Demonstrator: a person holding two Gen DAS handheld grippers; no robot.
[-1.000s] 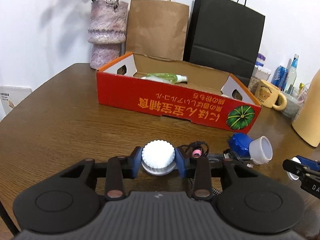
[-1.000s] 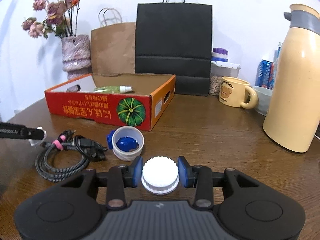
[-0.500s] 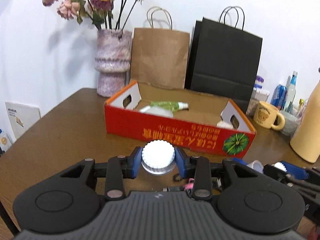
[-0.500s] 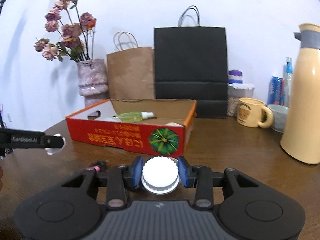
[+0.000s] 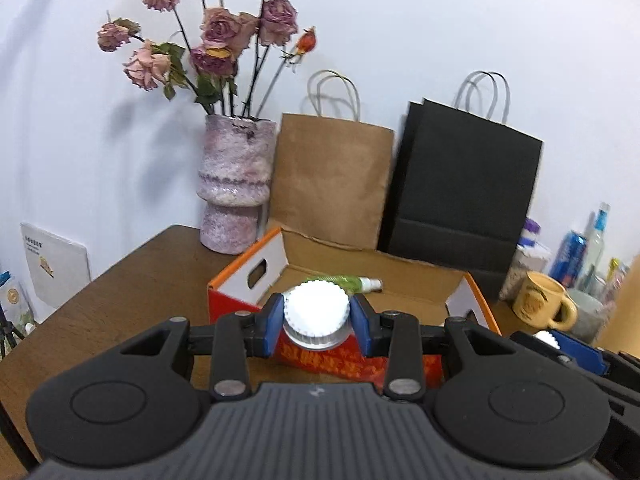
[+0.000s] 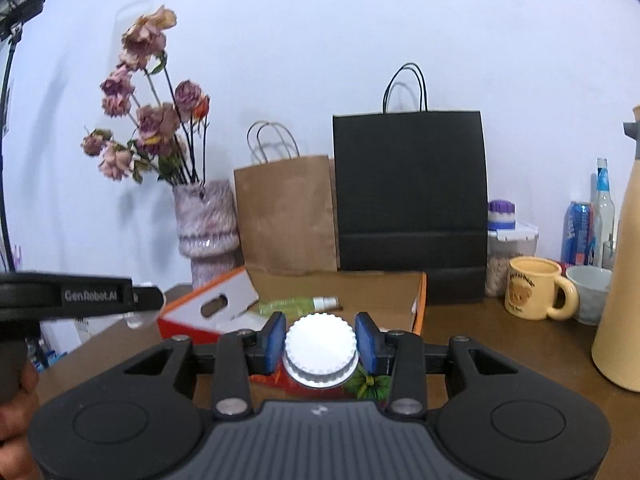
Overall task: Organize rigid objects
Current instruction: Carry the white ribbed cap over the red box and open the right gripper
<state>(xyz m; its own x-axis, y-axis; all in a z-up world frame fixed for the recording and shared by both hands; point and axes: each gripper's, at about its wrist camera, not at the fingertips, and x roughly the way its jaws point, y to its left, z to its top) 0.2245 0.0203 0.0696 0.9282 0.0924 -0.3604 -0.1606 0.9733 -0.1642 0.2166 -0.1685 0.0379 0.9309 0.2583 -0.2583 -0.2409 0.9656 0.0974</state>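
Sitting between the blue pads of the left gripper is a white ribbed cap, clamped on both sides and held above the near wall of the red cardboard box. A second white ribbed cap is clamped the same way between the pads of the right gripper, also in front of the box and raised off the wooden table. Inside the open box a green spray bottle lies on its side near the far wall. Behind the box stand a brown paper bag and a black paper bag, both upright against the white wall. Left of the brown bag is a mottled pink vase with dried roses. On the right of the table are a yellow mug, a small bowl just beside it, a blue can, a clear bottle and a tall cream thermos. In the right wrist view the left gripper comes in from the left edge as a dark bar, with part of a hand below it.
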